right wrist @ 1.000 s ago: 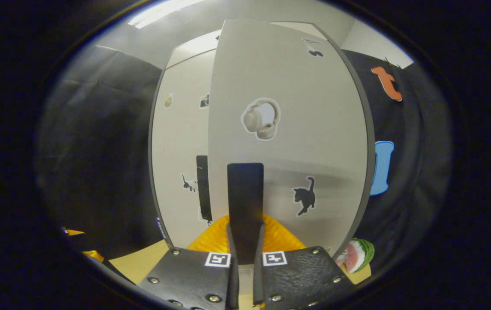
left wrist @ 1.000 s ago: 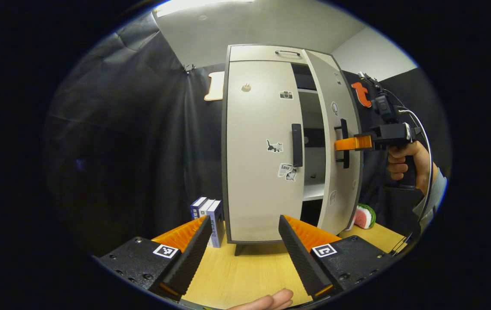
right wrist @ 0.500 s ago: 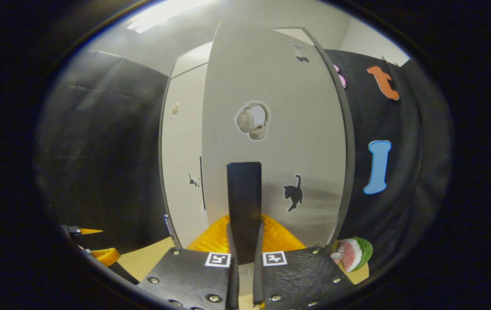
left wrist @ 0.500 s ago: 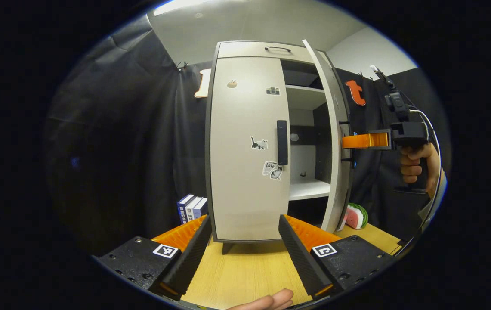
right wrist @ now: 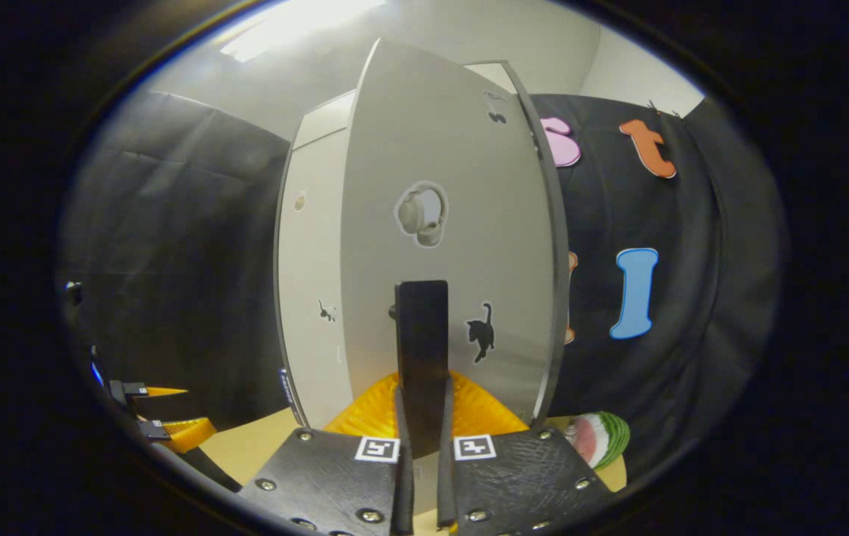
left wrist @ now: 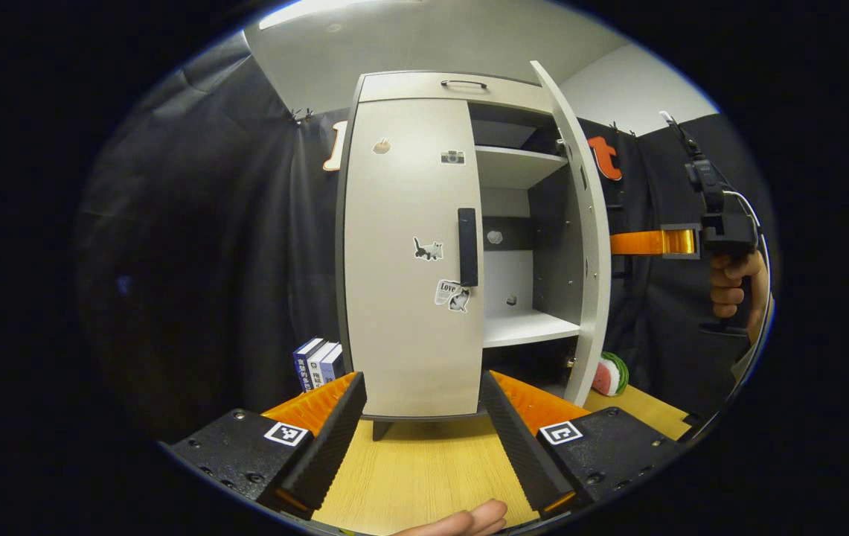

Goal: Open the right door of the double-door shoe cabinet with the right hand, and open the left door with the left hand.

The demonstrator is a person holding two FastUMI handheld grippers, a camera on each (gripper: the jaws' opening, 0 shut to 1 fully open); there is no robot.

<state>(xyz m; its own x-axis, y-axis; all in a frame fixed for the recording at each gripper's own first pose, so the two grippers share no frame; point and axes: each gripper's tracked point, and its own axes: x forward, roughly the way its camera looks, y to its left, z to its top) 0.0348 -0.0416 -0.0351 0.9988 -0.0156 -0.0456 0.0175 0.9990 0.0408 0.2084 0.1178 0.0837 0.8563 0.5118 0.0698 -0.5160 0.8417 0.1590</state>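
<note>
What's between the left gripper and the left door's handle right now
Nothing. In the left gripper view, the left gripper hangs open over bare wooden tabletop, short of the closed left door; its handle is untouched.

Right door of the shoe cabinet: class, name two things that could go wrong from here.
1. The right gripper is clamped on the right door's handle; pulling off the door's arc could make it slip.
2. The swinging door may hit the watermelon toy beside it.
</note>
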